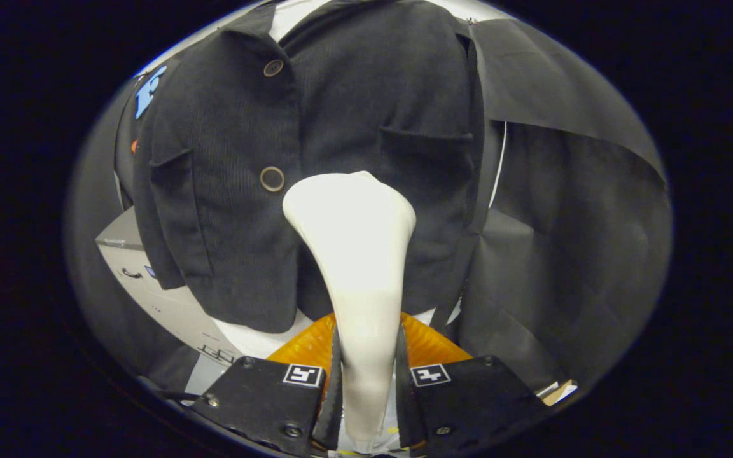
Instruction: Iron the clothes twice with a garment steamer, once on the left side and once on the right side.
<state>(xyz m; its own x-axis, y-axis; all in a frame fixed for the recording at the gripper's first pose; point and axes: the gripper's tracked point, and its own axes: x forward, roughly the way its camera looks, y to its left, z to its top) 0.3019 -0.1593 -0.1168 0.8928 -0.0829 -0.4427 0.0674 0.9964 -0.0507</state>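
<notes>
A dark corduroy jacket (366,108) with round buttons and two chest pockets hangs upright straight ahead. My gripper (366,375) is shut on the handle of a white garment steamer (357,254), both fingers pressing on its narrow lower part. The steamer widens upward into its head, which stands against the jacket's right half, just right of the lower button (272,179) and below the right pocket (427,137). The steamer's back hides the cloth behind it.
Black cloth (570,210) of the booth wall hangs to the right of the jacket. A light grey cabinet (150,286) with a handle stands at lower left. Below the jacket's hem shows a white form (249,337).
</notes>
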